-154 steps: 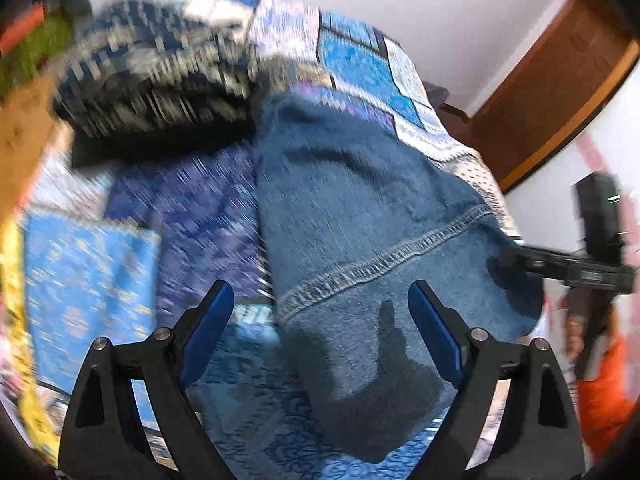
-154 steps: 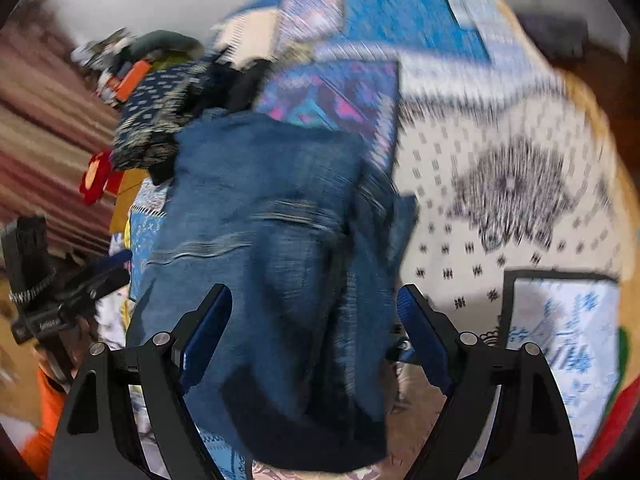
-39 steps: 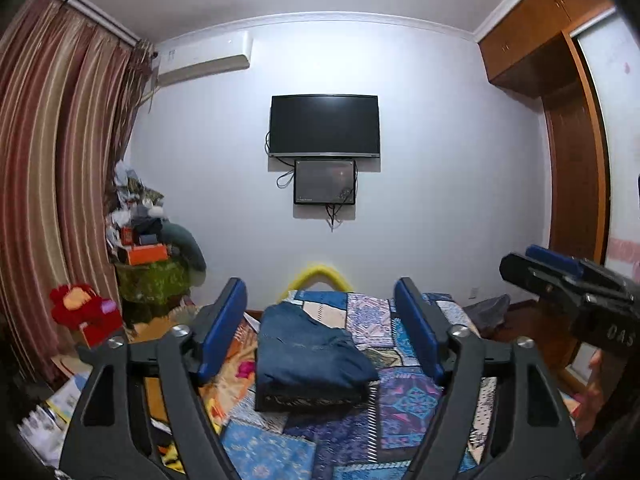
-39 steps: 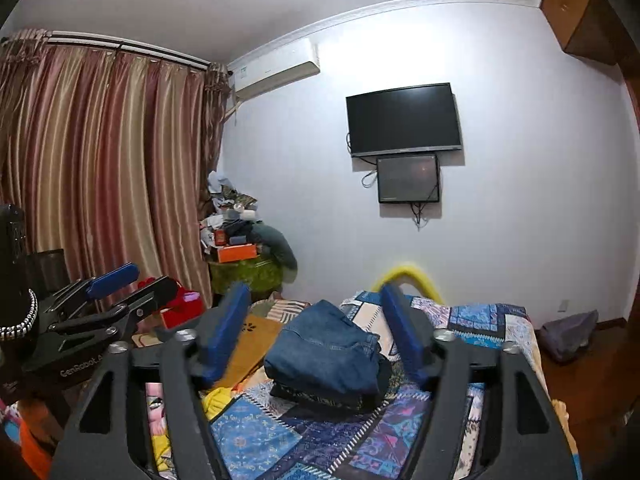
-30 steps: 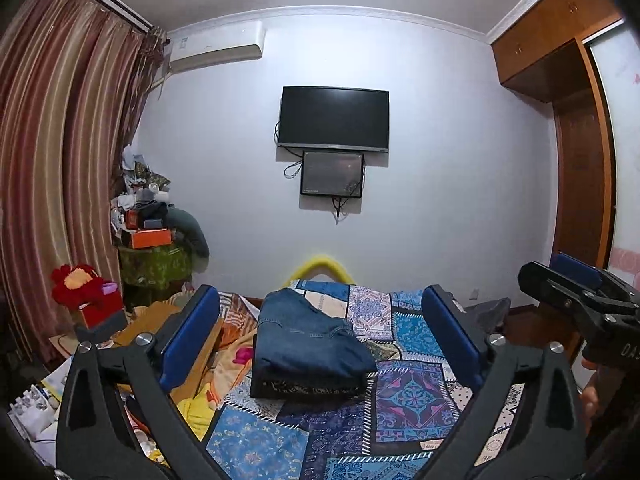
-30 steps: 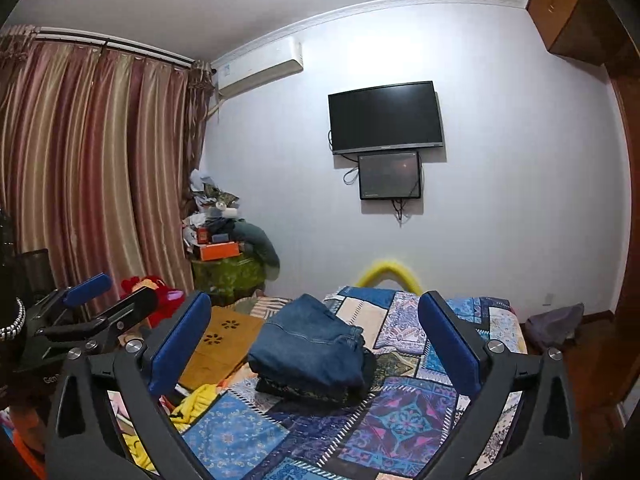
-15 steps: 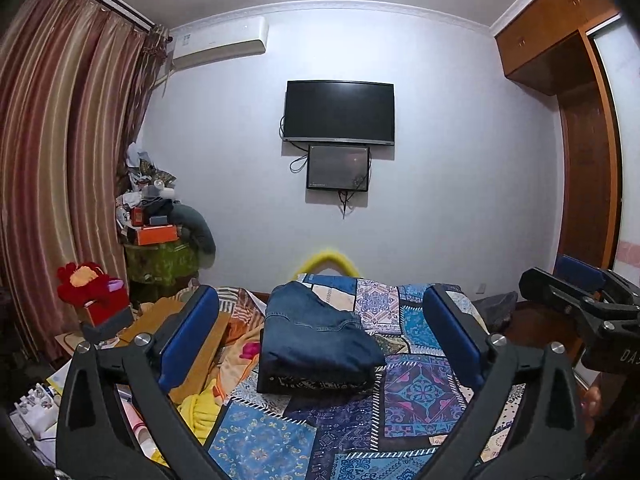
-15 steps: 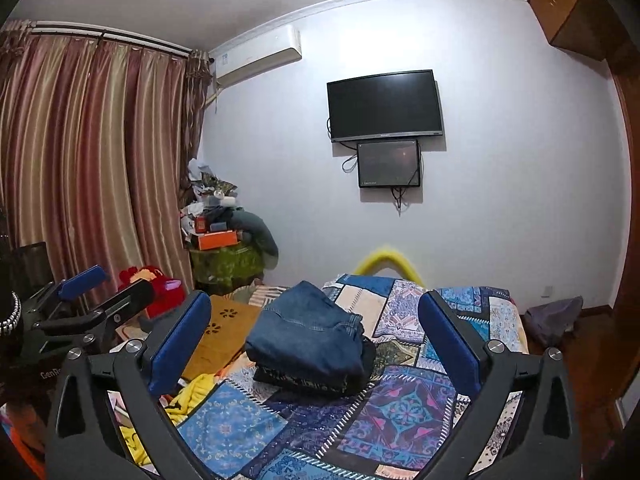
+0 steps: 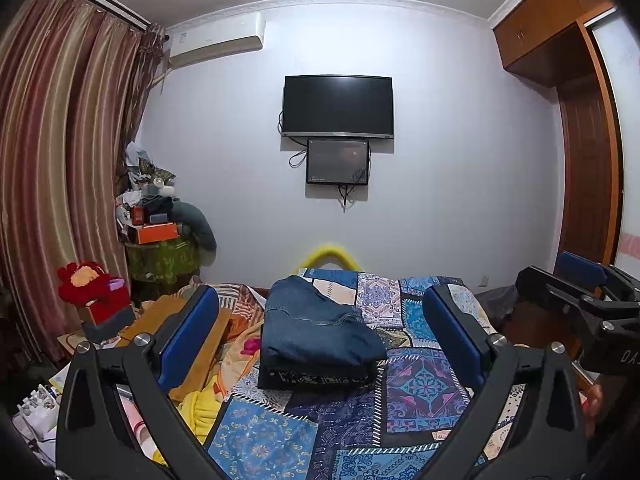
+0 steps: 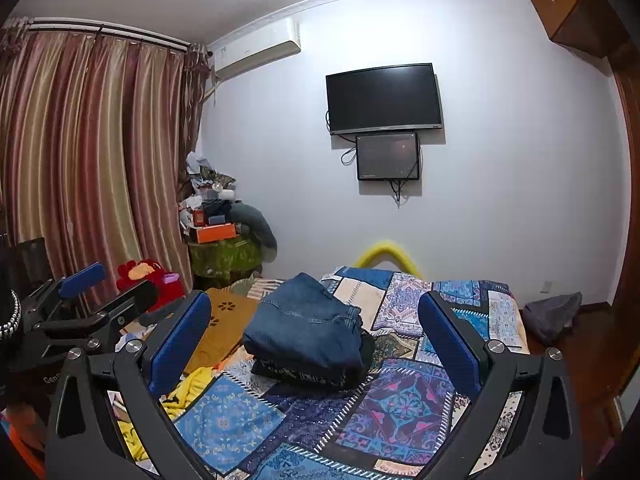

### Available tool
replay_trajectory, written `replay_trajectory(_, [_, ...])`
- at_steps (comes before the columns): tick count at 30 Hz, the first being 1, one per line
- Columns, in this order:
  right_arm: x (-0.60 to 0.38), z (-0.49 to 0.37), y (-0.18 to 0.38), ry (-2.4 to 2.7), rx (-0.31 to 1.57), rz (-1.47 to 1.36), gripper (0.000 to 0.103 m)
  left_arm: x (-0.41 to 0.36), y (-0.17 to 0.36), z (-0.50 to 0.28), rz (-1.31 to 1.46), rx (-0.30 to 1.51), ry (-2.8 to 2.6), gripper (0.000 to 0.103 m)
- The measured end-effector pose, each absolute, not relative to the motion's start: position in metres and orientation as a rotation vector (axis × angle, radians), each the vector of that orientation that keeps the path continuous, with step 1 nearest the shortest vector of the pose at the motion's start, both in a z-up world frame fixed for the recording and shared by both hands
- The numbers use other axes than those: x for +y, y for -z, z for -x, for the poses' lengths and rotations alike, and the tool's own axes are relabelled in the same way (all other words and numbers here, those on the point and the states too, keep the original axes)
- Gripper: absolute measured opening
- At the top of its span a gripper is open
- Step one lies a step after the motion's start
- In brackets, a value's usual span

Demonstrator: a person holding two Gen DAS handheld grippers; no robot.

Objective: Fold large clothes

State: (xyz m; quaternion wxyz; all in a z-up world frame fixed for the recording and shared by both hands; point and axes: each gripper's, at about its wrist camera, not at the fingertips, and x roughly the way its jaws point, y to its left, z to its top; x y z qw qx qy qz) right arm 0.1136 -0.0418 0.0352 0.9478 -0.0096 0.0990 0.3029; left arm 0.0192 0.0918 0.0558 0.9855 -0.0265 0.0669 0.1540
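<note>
Jeans [image 9: 316,324] are stacked folded on the bed [image 9: 424,384], ahead of both withdrawn grippers: left gripper [image 9: 320,336] and right gripper [image 10: 316,340] spread, empty. Fold judged complete.

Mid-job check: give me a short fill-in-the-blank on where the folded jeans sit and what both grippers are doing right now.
1. The folded jeans lie on top of a dark patterned ____ garment.
2. That stack rests on the patchwork ____.
3. The left gripper and the right gripper are both ____, holding nothing.
4. On the wall above the small screen hangs a black ____.

Missing words: folded; bedspread; open; television
</note>
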Motion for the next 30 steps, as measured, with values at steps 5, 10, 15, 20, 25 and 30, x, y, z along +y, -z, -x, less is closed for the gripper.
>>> replay_trajectory(5, [-0.0418, -0.1133, -0.036, -0.616, 0.206, 0.018, 0.103, 0.0907, -0.0551, -0.0193, 0.052, 0.135, -0.311, 0.102])
replay_trajectory(10, [-0.0422, -0.112, -0.0372, -0.612, 0.202, 0.022, 0.103, 0.0904, -0.055, -0.0196, 0.053, 0.134, -0.31, 0.102])
replay_trajectory(15, [-0.0423, -0.1114, -0.0367, -0.612, 0.203, 0.021, 0.103, 0.0907, -0.0545, -0.0203, 0.055, 0.139, -0.306, 0.102])
replay_trajectory(20, [-0.043, -0.1115, -0.0362, -0.612, 0.206, 0.02, 0.103, 0.091, -0.0537, -0.0206, 0.057, 0.141, -0.305, 0.102])
replay_trajectory(25, [-0.0436, -0.1124, -0.0366, -0.61, 0.209, 0.018, 0.103, 0.0909, -0.0532, -0.021, 0.062, 0.138, -0.302, 0.102])
replay_trajectory(30, [-0.0435, -0.1125, -0.0368, -0.609, 0.21, 0.021, 0.103, 0.091, -0.0521, -0.022, 0.068, 0.143, -0.3, 0.102])
